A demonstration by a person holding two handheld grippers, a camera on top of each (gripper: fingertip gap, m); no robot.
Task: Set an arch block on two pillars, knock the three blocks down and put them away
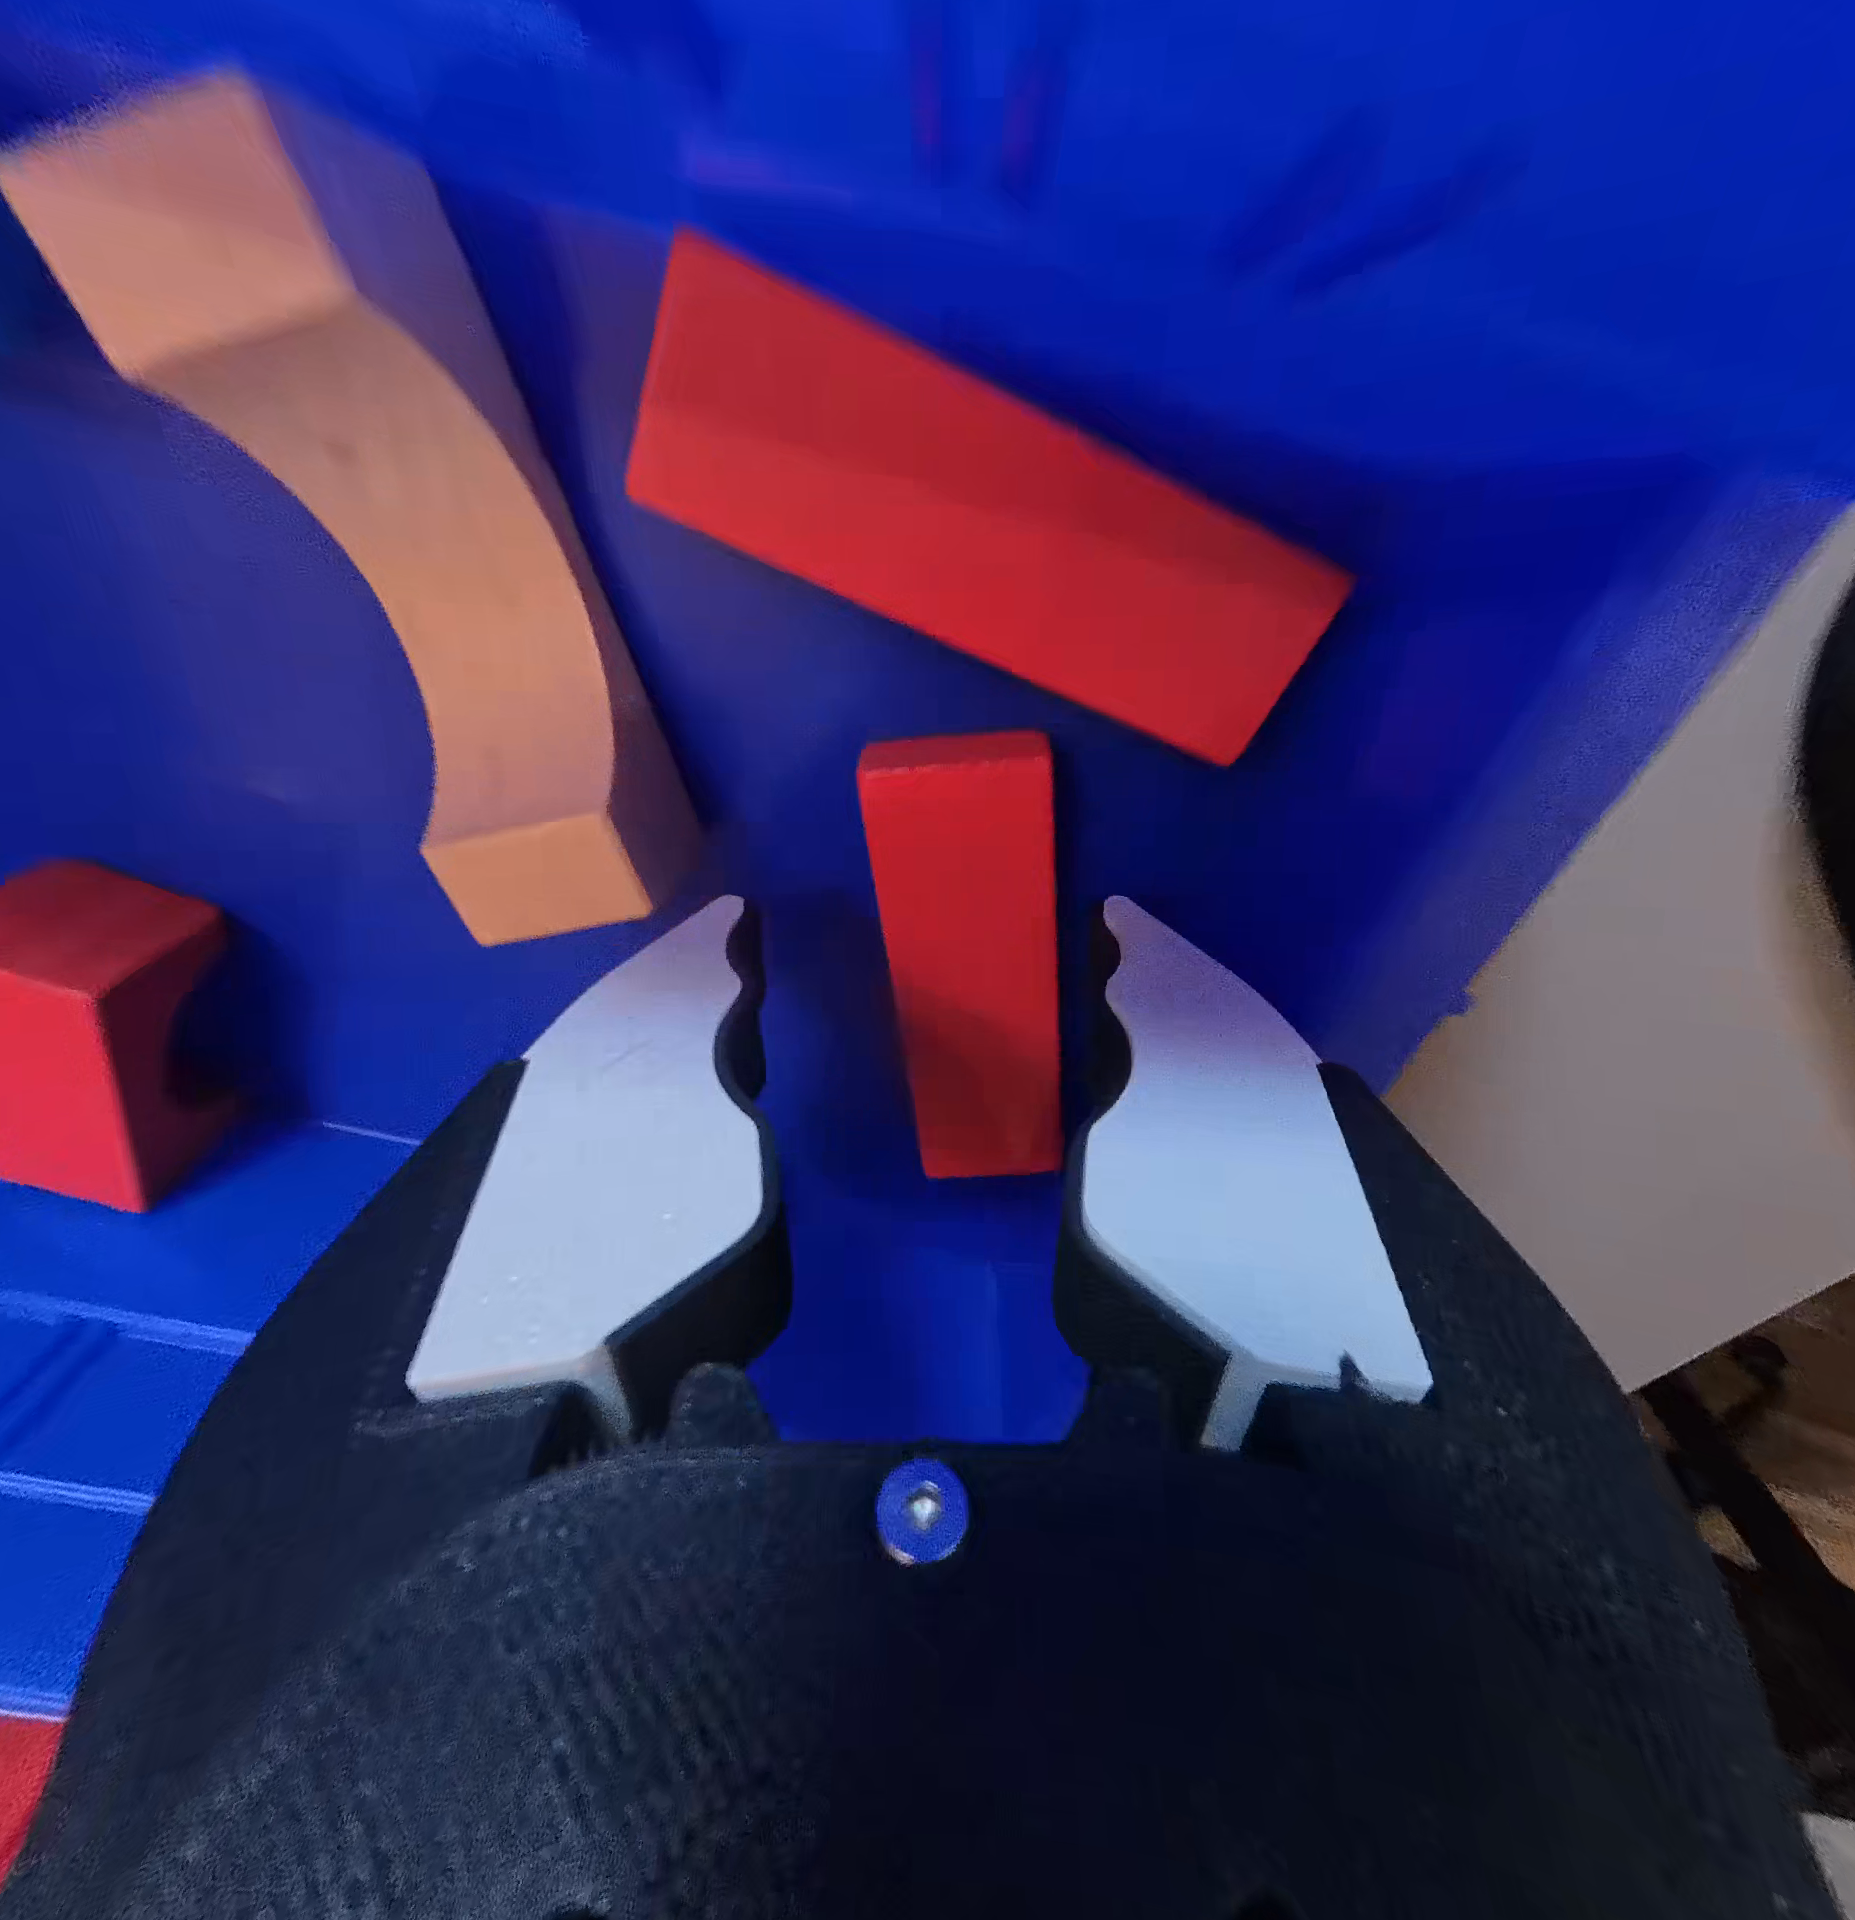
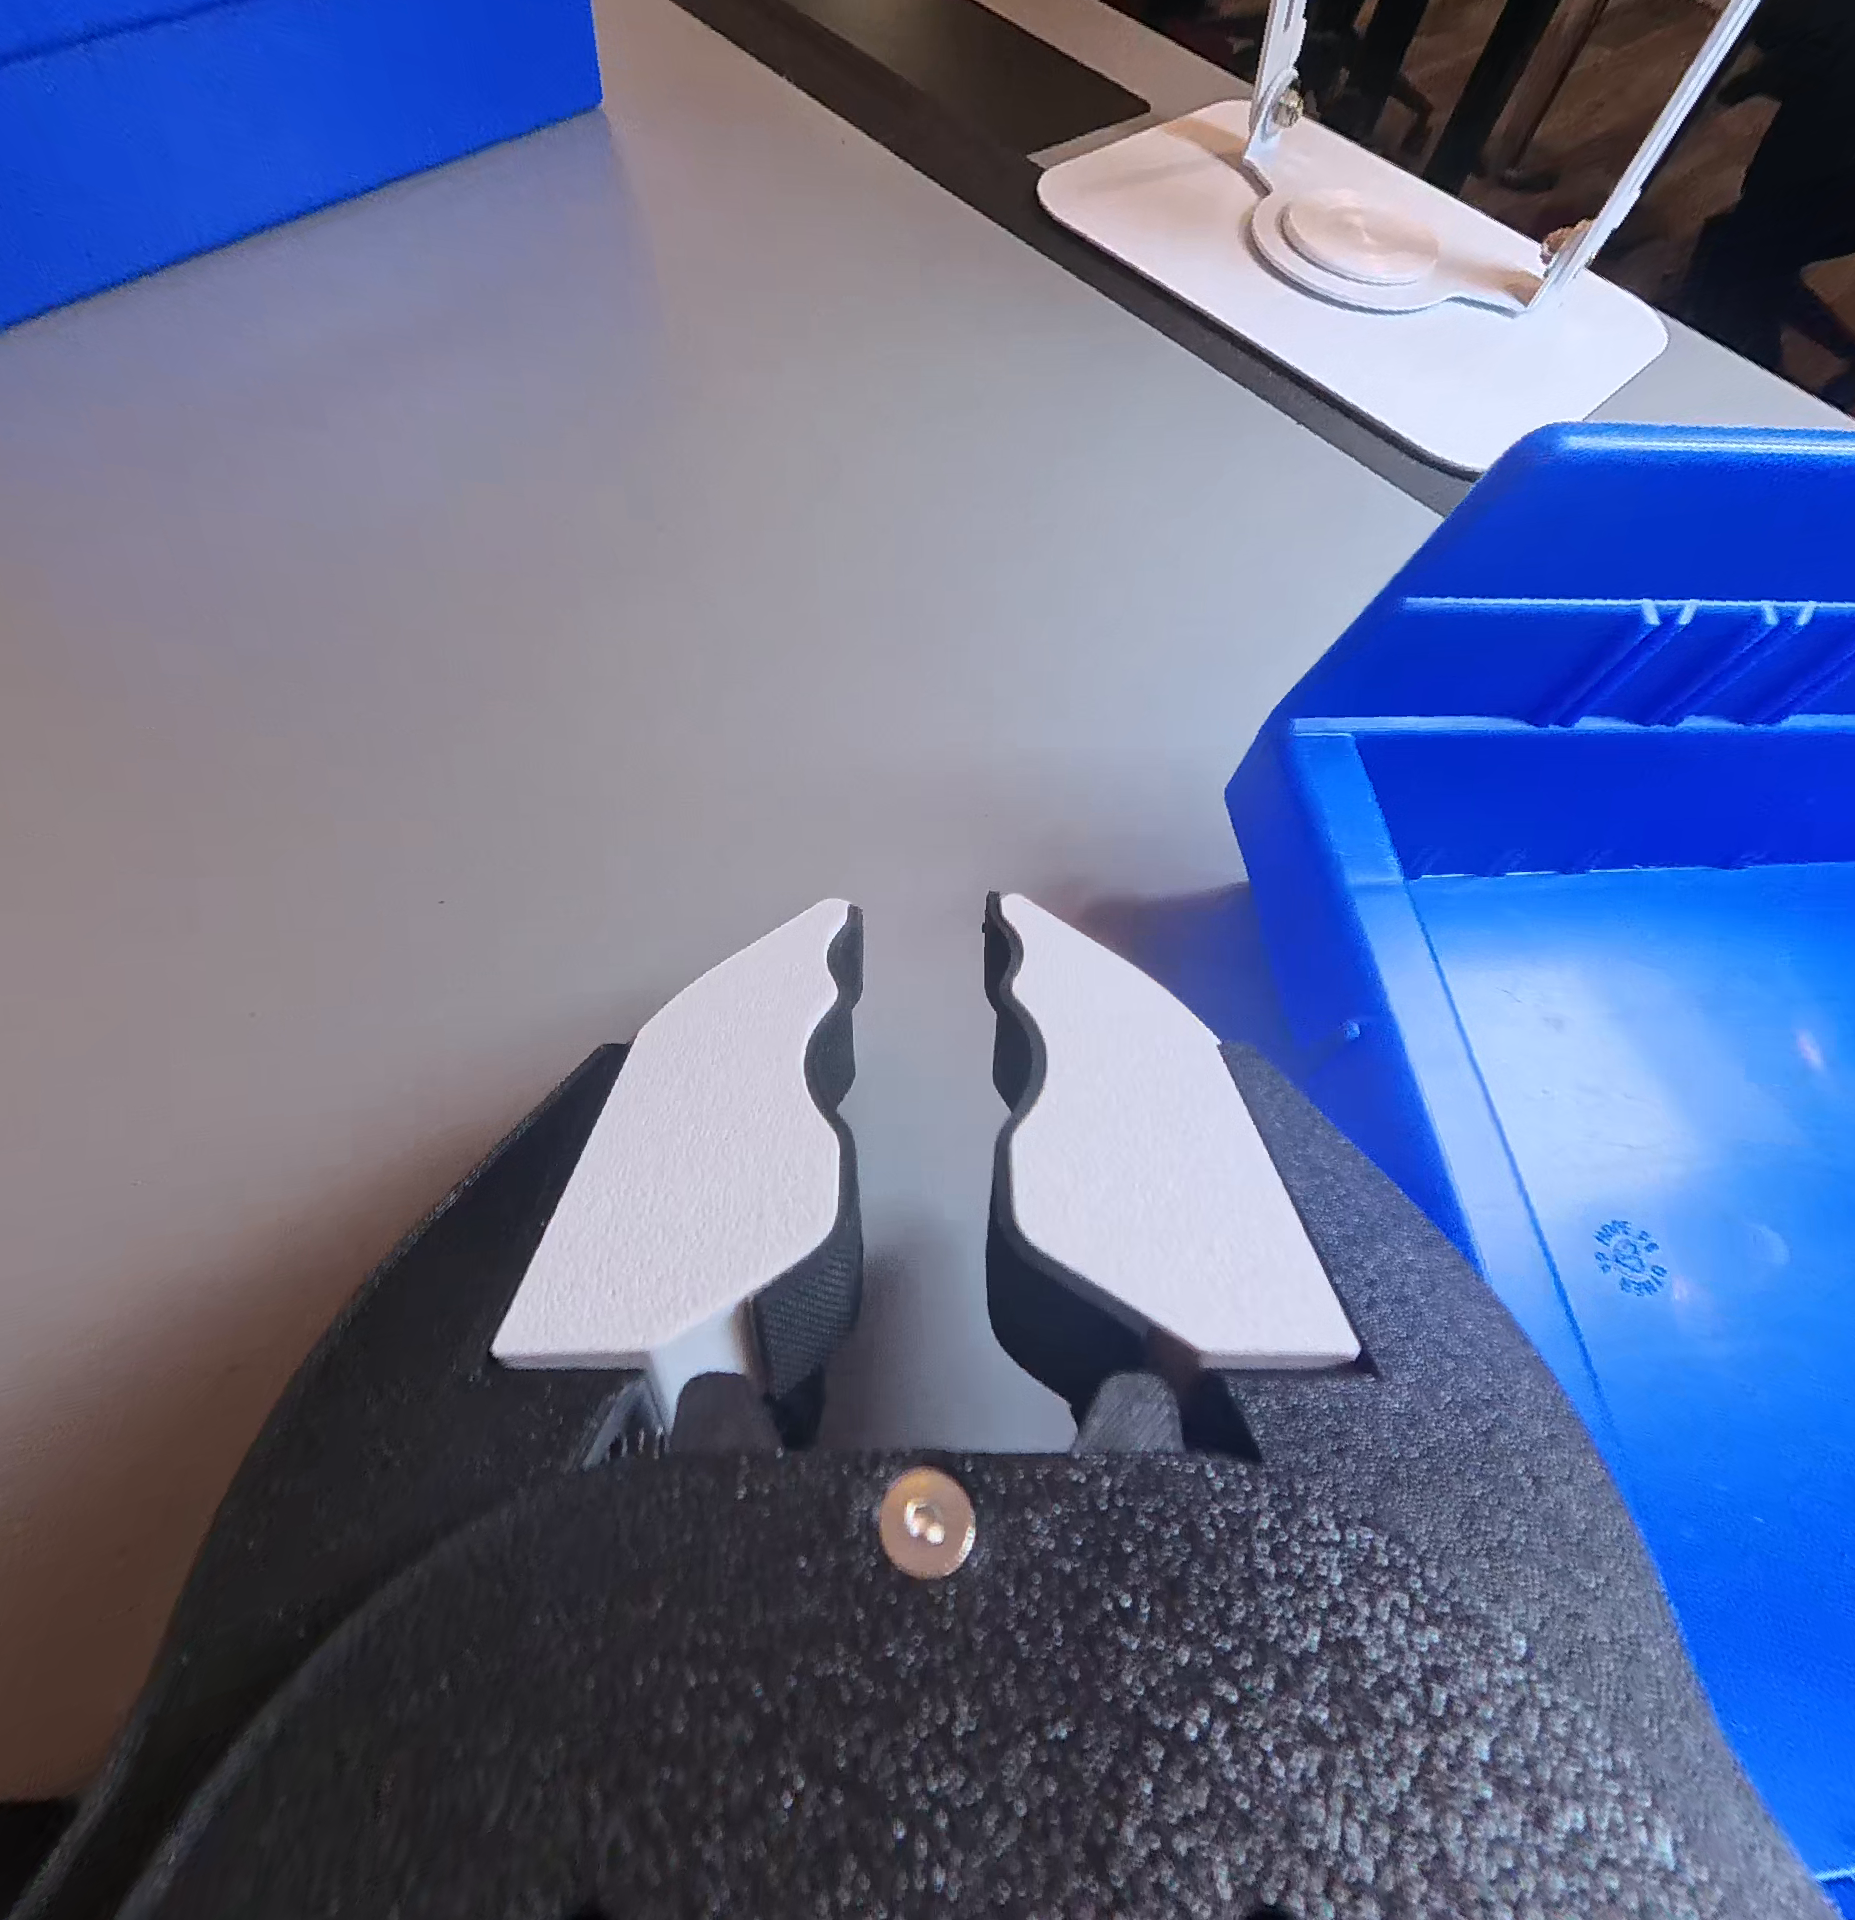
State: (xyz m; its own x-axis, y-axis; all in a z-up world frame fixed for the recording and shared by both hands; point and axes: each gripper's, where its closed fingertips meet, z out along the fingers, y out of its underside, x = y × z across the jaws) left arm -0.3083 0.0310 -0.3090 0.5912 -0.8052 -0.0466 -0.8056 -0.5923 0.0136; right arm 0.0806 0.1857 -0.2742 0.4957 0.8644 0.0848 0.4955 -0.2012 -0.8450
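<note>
The grey table (image 2: 590,623) fills the middle, bare. A blue bin (image 2: 1629,1039) sits lower right. The right gripper (image 2: 923,914) is narrow, empty. The left gripper (image 1: 923,914) is wide around a red block (image 1: 964,956).

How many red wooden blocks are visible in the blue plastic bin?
3. A red rectangular block sits between the left gripper's open fingers, a longer red one lies beyond it, a notched red one lies far left. More may be hidden.
</note>
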